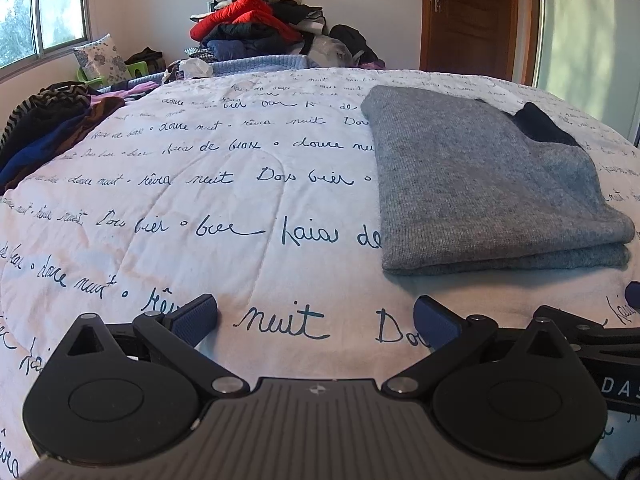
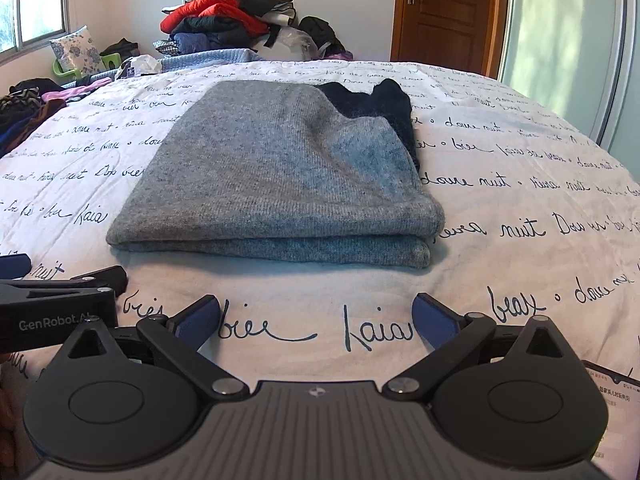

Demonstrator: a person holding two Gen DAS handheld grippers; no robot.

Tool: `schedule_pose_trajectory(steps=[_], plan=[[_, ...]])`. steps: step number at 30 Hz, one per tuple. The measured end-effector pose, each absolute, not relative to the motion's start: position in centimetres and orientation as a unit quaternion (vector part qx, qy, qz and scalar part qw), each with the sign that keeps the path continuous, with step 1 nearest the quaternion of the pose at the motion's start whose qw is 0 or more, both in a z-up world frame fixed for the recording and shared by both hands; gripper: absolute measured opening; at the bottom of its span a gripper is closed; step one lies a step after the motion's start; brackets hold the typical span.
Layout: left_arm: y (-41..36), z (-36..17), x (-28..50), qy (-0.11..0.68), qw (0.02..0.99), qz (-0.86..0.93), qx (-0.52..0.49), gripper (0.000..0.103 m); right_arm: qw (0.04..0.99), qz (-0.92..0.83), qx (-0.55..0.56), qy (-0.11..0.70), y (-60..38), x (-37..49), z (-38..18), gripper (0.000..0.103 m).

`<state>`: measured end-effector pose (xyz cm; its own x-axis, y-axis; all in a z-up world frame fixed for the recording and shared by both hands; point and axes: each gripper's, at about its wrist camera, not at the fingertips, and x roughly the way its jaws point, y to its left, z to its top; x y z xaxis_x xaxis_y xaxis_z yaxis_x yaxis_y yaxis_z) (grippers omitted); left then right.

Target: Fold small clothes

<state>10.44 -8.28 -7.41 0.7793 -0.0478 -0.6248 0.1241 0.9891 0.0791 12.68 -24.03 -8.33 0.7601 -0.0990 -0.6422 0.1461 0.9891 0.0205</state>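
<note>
A grey sweater (image 2: pixel 276 176) lies folded flat on the bed (image 2: pixel 520 208), its doubled edge toward the near side; a dark garment (image 2: pixel 384 104) pokes out from under its far right corner. The quilt is white with looping blue script all over it.

The left gripper (image 1: pixel 316 318) hovers low over the bare quilt, jaws spread wide with nothing between them; the sweater sits ahead and to its right, well clear of the blue pads (image 1: pixel 196 318). The right gripper (image 2: pixel 316 318) is likewise spread wide and holds nothing; the sweater's near fold lies straight ahead of it, apart from the fingertips. The two grippers sit just beside each other at the near edge of the bed.

At the far side a heap of clothes (image 1: pixel 256 20) is piled against the wall, a red jacket (image 1: pixel 240 16) showing in it; more loose clothing (image 1: pixel 44 124) trails along the left edge; a wooden door (image 2: pixel 444 8) stands far right; a window (image 1: pixel 40 8) is at far left.
</note>
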Motion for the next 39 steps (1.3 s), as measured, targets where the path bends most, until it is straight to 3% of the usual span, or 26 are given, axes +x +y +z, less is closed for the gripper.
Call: schedule_pose_trajectory(steps=[39], plan=[[-7.98, -7.73, 10.64, 0.33, 0.942, -0.05, 0.039, 0.103, 0.942, -0.066, 0.035, 0.328, -24.05, 12.24, -8.72, 0.103]])
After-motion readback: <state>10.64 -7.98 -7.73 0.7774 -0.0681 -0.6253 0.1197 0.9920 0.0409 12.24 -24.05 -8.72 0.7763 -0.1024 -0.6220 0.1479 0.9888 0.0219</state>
